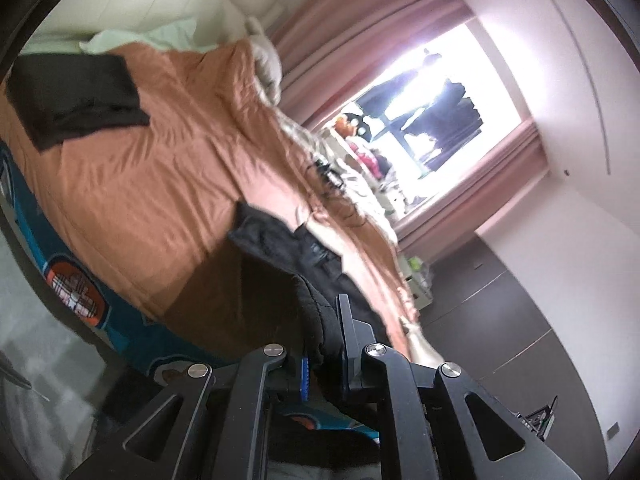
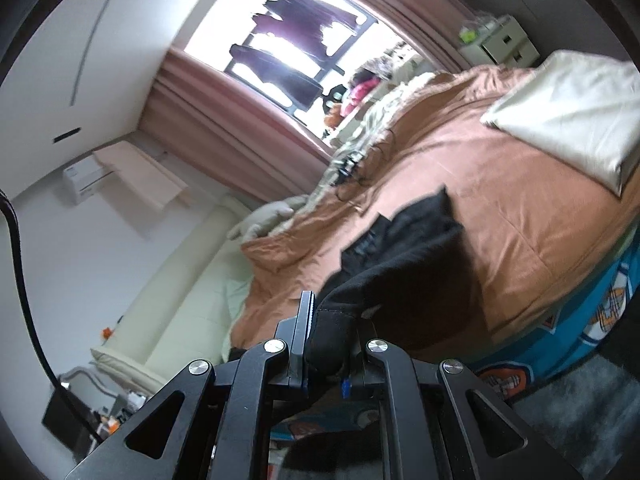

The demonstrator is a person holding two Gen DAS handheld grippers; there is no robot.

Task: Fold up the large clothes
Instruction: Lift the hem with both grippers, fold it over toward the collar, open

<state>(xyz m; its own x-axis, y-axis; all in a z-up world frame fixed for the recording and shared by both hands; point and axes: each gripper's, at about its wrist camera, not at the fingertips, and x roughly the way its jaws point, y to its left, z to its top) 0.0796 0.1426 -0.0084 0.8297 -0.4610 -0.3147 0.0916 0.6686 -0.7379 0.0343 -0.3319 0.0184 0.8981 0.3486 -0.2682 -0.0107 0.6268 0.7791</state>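
Pinching the black garment [image 1: 316, 312] (bunched, dark) above the orange bedspread [image 1: 168, 168], left tongs [image 1: 324, 344] and right tongs [image 2: 328, 332] grip its edge.

We see an orange-brown quilt [image 1: 168, 152] covering the bed, pink curtains [image 2: 224, 136] framing a bright window [image 2: 280, 40].

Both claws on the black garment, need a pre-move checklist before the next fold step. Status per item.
1. Left claw shut on black garment: ok.
2. Right claw shut on the same garment: ok.
3. Garment's far end resting on orange bedspread: ok.
4. Garment hanging flat, no twist: cannot tell, it looks bunched.
5. Folded dark piece clear of the working area: ok.
6. Cables on bed near garment: not ok.
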